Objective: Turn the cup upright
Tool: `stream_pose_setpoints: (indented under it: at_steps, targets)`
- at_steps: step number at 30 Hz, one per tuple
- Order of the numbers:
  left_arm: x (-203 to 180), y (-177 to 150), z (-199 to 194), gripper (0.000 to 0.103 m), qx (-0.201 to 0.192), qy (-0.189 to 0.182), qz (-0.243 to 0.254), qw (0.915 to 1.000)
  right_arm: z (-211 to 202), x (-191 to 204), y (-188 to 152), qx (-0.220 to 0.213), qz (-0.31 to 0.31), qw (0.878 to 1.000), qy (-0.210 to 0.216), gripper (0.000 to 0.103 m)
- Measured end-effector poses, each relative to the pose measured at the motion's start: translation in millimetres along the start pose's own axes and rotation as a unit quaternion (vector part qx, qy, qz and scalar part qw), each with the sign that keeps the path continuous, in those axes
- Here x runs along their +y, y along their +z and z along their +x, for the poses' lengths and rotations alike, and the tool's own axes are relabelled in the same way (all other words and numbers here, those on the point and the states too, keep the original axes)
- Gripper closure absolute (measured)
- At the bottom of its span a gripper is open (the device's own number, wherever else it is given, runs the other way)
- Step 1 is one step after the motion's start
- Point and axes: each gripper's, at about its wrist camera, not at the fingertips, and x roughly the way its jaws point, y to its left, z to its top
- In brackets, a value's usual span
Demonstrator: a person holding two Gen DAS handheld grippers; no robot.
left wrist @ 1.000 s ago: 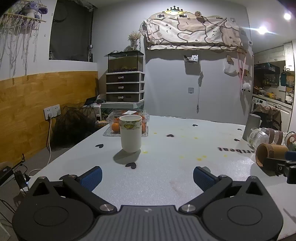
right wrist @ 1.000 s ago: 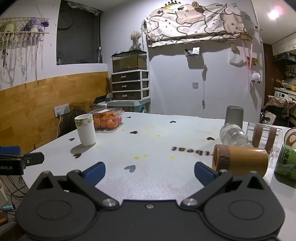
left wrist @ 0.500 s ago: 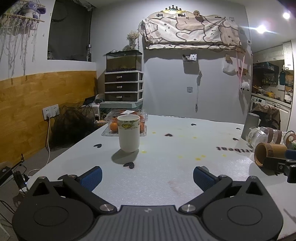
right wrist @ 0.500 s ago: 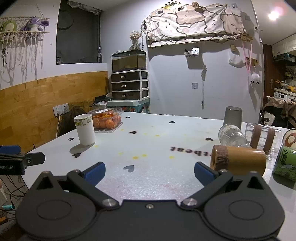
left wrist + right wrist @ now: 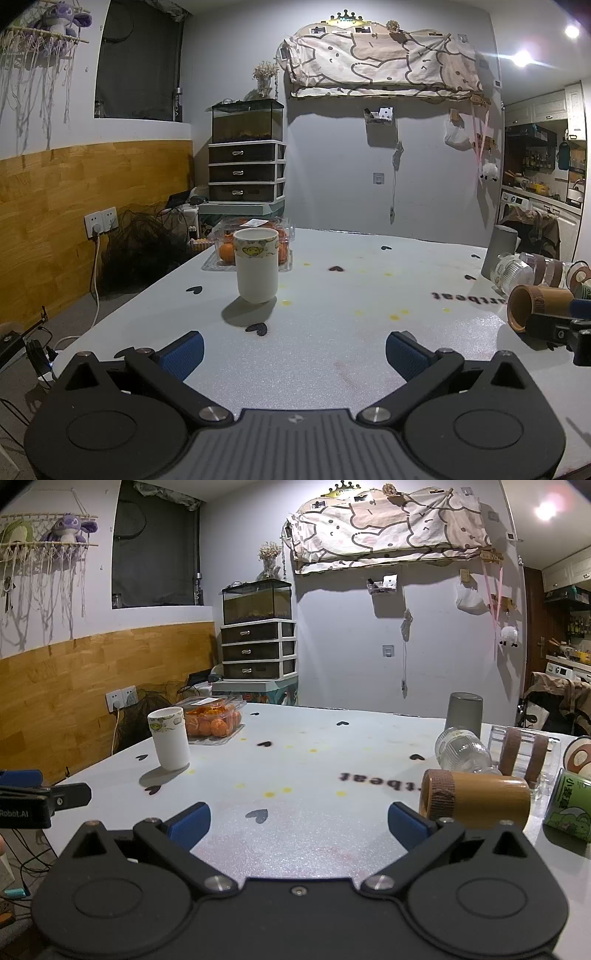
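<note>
— Brown cup lies on its side on the table, just ahead and right of the right gripper; its long axis runs across the jaws, mouth to the left.

— And the jaws?

— Both wide open, empty. The left gripper faces the white cup, which already stands upright, well apart from it.

— So which hand goes?

— The right one, I judge; it is far nearer. It would need to swing right and grip across the barrel.
</note>
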Motion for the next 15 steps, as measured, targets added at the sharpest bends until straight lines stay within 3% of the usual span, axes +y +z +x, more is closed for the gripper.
stream_pose_setpoints:
  at_steps: [15]
  targets:
    - [-0.9, 0.6, 0.1, 0.0, -0.001, -0.002, 0.0, 1.0, -2.5, -0.3, 1.3, 0.0, -0.002, 1.0, 0.001, 0.0]
